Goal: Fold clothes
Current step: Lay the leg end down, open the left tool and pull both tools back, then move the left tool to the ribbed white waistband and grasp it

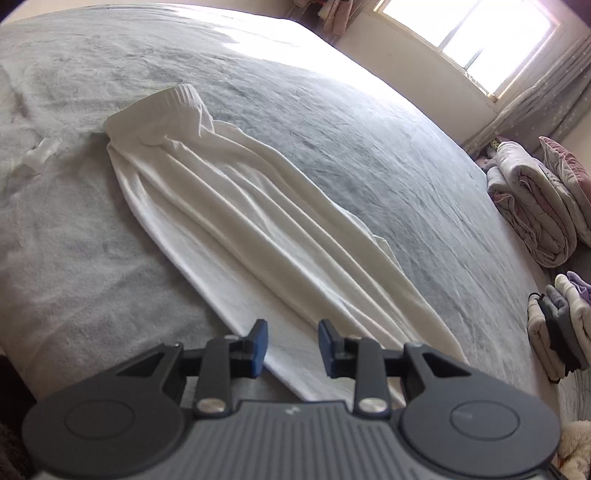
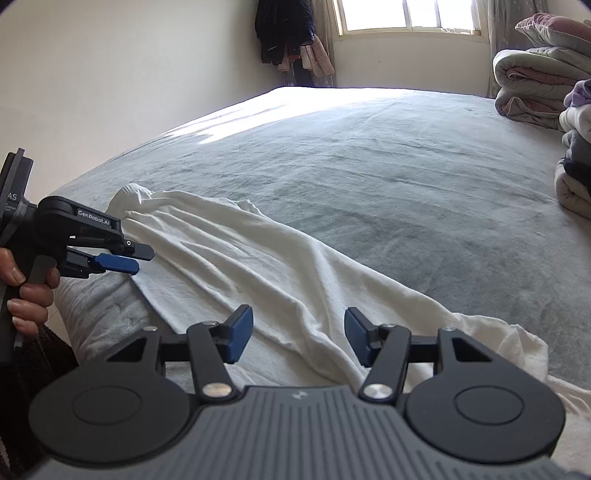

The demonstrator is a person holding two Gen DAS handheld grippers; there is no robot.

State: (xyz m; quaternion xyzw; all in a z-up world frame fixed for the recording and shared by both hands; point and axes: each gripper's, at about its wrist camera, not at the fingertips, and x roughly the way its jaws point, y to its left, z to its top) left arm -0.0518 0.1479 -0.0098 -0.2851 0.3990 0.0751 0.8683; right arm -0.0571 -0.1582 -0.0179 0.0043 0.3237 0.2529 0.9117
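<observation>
A white garment lies stretched out in long folds on the grey bed, and it serves here as the landmark. Its ribbed end points toward the far side of the bed, and its other end reaches the near edge, under both grippers. The left gripper hovers just above the near end of the garment; its blue fingers stand apart, with only a narrow gap, and no cloth is between them. The right gripper hovers above the near part of the garment as well, and its fingers stand wider apart, also with nothing clamped. In the right wrist view the left gripper appears to the left of the garment, near its ribbed end, and a hand holds its handle. To the right of the garment, well apart from it, a pile of folded clothes rests on the bed, and beyond this pile lie rolled quilts. Past the far end of the garment there is a bright window, and dark clothes hang in the corner of the room.
</observation>
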